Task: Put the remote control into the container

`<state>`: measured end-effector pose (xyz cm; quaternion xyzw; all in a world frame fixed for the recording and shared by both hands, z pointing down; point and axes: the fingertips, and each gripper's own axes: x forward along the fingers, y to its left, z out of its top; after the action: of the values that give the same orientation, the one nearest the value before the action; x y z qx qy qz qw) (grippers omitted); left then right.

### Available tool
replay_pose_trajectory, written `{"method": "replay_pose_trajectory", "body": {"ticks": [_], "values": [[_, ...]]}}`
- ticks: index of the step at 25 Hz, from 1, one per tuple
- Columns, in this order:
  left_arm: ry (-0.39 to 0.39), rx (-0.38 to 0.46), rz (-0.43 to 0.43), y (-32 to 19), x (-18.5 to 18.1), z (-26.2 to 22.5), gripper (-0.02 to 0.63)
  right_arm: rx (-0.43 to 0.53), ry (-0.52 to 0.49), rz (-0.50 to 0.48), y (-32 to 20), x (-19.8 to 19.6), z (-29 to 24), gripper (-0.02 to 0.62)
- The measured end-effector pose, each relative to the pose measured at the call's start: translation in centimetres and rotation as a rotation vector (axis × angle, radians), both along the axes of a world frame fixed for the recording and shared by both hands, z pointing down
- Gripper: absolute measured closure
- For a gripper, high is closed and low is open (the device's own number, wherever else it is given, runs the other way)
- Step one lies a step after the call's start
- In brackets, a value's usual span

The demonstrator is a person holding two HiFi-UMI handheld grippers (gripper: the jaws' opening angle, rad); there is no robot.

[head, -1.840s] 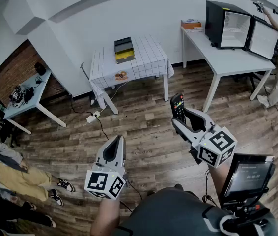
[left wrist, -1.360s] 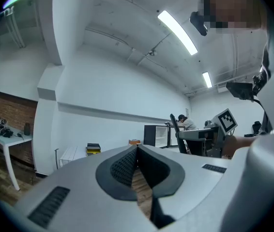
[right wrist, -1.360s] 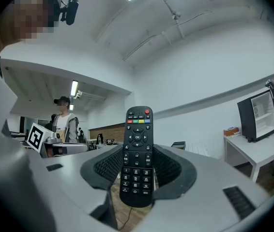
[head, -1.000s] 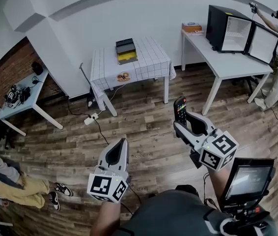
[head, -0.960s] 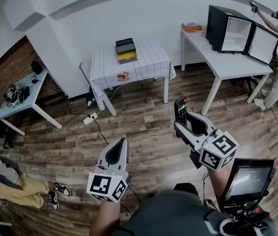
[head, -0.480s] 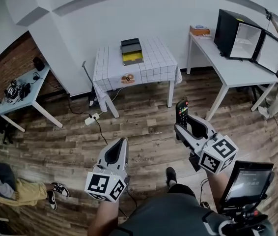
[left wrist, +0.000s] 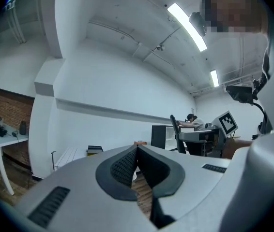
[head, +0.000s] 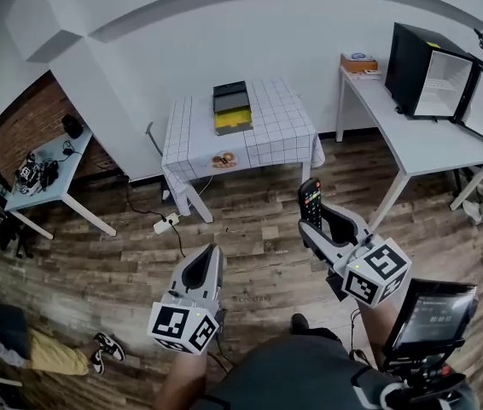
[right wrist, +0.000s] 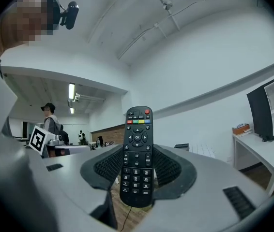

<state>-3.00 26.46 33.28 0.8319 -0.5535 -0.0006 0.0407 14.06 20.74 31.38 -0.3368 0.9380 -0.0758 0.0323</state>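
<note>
Your left gripper (head: 205,261) has its jaws pressed together, with nothing between them. Farther off, the container (head: 232,108) sits on the checked table (head: 276,131). Your right gripper (head: 317,222) clamps the remote control (head: 310,202), which stands upright.

Lower centre, the grey plastic left gripper (head: 210,253) points level, jaws pressed together. Right of it, the grey right gripper (head: 314,222) clamps an upright black remote control (head: 311,202).
</note>
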Motion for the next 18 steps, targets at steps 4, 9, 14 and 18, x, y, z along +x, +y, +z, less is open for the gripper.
{"method": "replay_pose_trajectory", "body": {"ticks": [4,9,14,18], "values": [[0.002,-0.003,-0.010,-3.8,1.7,-0.2,0.597,-0.004,-0.017,-0.012,-4.0,1.8,0.0,0.397],[-0.012,-0.014,-0.047,-7.8,2.7,-0.2,0.597,-0.004,-0.015,-0.032,-8.2,3.5,0.4,0.397],[-0.032,-0.041,-0.061,-11.1,2.8,0.3,0.597,-0.016,-0.017,-0.045,-12.0,3.5,0.8,0.397],[-0.023,-0.045,-0.060,-14.3,2.1,0.7,0.597,-0.020,-0.017,-0.050,-15.4,2.6,1.1,0.397]]}}
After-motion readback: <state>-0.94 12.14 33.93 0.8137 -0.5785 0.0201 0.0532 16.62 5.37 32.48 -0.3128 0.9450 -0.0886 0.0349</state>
